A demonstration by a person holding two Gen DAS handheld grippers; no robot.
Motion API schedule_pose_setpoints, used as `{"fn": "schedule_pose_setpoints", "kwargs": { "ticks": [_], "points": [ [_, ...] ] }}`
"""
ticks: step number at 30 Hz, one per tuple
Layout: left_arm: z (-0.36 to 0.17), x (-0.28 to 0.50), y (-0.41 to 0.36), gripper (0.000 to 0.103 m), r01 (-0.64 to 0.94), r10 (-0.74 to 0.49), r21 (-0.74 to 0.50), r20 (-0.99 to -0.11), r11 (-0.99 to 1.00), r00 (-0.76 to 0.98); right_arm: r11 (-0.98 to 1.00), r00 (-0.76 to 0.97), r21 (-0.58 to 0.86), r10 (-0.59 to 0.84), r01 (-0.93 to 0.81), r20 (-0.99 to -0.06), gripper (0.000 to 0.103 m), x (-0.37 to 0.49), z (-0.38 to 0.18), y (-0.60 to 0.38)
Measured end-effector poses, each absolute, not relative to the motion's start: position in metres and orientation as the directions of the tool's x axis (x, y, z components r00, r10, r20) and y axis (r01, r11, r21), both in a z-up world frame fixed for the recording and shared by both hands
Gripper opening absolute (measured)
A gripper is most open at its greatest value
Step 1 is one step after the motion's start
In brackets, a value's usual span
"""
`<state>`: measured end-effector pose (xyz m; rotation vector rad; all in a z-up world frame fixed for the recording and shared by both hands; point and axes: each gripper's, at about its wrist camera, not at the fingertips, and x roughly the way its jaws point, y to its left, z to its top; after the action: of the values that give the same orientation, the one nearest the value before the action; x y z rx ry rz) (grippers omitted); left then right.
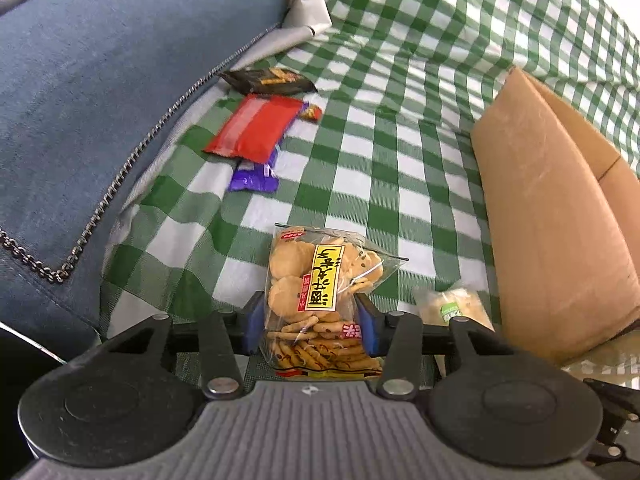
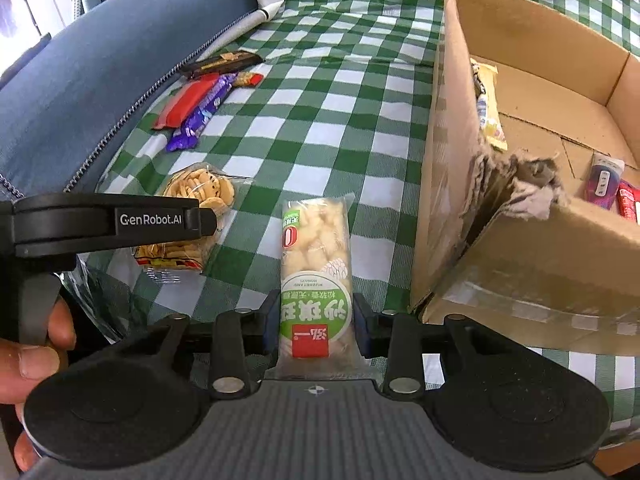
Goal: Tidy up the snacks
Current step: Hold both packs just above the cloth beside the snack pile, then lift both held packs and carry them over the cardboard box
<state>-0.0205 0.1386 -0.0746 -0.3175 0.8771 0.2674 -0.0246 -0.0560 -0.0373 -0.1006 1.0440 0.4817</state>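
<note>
My left gripper (image 1: 311,326) has its blue pads on either flank of the clear cracker bag (image 1: 320,292), about half open because the bag is wide; the pads look pressed into the plastic low down, so I judge the bag gripped by its near end, where the stacked crackers give the jaws something firm. My right gripper (image 2: 316,326) stands narrower, its pads pinched against the sides of the slim green-and-white snack pack (image 2: 316,268), also taken by the near end so the long body points ahead. Both packets lie on the checked cloth (image 2: 320,120) just left of the cardboard box (image 2: 532,264), the slim one nearer to it. I hold them this way so each can be carried over the box's torn near wall and let go inside, where a yellow packet (image 2: 490,112) and some small red and purple ones already sit. Well left of the box, against the blue cushion (image 1: 120,100), a red packet (image 1: 256,128), a purple one (image 1: 254,178) and a dark one (image 1: 268,80) wait untouched.
</note>
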Motion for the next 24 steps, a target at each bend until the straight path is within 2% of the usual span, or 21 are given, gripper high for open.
{"fn": "schedule_pose_setpoints", "kwargs": {
  "ticks": [12, 24],
  "points": [
    [-0.04, -0.034, 0.138, 0.05, -0.387, 0.153, -0.213, -0.671, 0.897, 0.725, 0.881, 0.492, 0.16, 0.391, -0.446, -0.778, 0.038, -0.031, -0.009, -0.058],
    [0.01, -0.046, 0.12, 0.05, -0.397, 0.212, -0.237, -0.556, 0.887, 0.804, 0.866, 0.619, 0.14, 0.448, -0.48, -0.645, 0.038, -0.037, 0.029, -0.063]
  ]
}}
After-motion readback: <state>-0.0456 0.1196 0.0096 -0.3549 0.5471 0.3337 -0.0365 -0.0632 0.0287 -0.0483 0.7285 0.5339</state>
